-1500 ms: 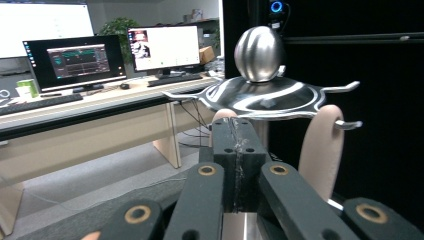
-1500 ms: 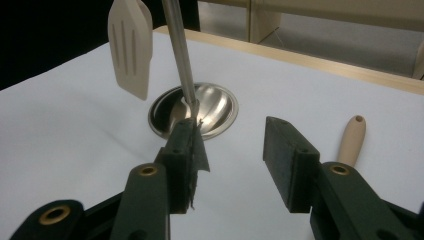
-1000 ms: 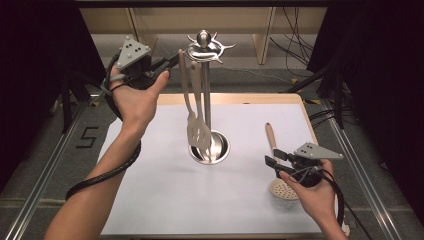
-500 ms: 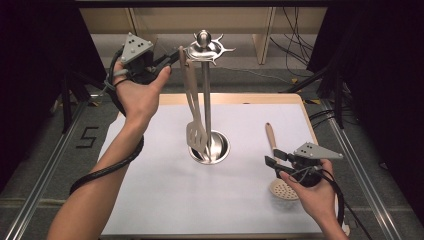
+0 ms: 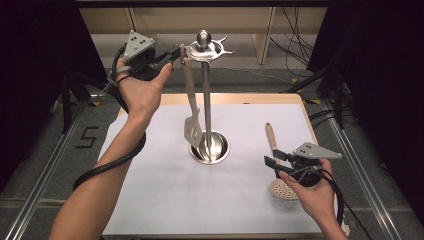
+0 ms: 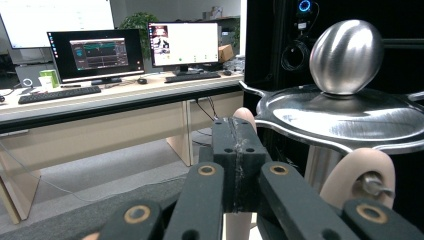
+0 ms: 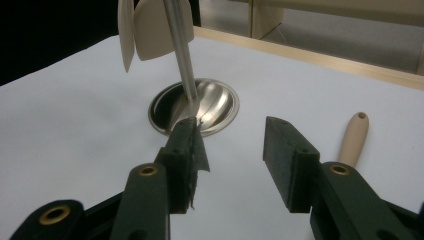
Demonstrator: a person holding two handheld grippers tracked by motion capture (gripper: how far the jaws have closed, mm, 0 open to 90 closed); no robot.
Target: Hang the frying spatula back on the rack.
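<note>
The left gripper [image 5: 172, 54] is raised beside the top disc of the metal utensil stand [image 5: 206, 95], its jaws pressed together on the upper end of the slotted spatula [image 5: 190, 102]; in the left gripper view the two black pads meet flat with the pale handle tip showing just above and behind them, and a second rounded handle end sits at the right, under the disc's rim; the spatula hangs down from the grip almost plumb, a little tilted, its slotted blade just beside the stand's pole and above the round base, whether touching the pole cannot be told. The stand's ball knob is close to the right of the jaws, so the room at that side is tight, while to the left the air is free.

The right gripper [image 5: 272, 159] rests low over the white mat [image 5: 150, 200] near its right edge, jaws apart and holding nothing; the slotted spoon [image 5: 276, 159] lies on the mat under and beside it, wooden handle pointing away from the person, perforated head partly under the hand; between this gripper and the stand's base the mat is bare.
</note>
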